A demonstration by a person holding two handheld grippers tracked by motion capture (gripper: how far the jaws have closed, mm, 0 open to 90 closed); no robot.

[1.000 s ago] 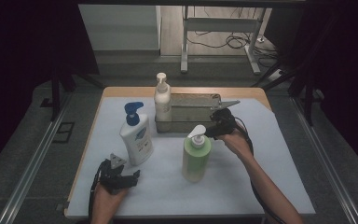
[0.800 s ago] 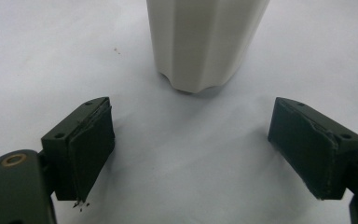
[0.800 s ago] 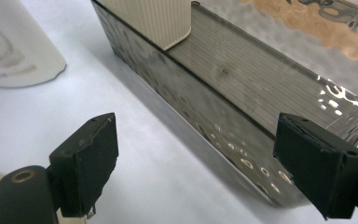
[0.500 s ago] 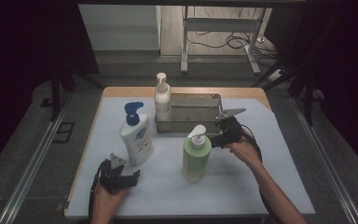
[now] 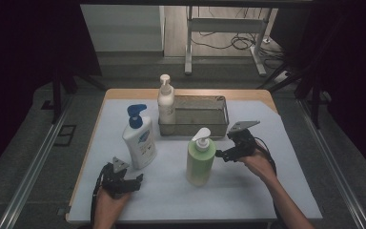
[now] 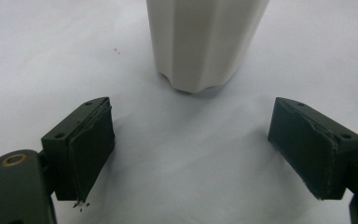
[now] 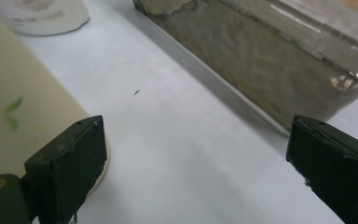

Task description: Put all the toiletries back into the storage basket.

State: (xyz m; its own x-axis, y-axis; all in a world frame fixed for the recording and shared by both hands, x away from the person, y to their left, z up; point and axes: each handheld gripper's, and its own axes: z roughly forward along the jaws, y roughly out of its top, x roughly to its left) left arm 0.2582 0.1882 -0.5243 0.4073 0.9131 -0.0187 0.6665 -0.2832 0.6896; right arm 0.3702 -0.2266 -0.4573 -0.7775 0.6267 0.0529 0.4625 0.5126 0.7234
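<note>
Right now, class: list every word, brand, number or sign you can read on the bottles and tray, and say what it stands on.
No text can be read.
White bottle: blue label mark, too blurred to read.
Green bottle: leaf design, no legible words.
Cream bottle: no print seen.
Tray: no print seen.

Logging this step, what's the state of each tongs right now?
Left tongs: open, empty, facing the white bottle.
Right tongs: open, just been opening, empty, beside the green bottle.
</note>
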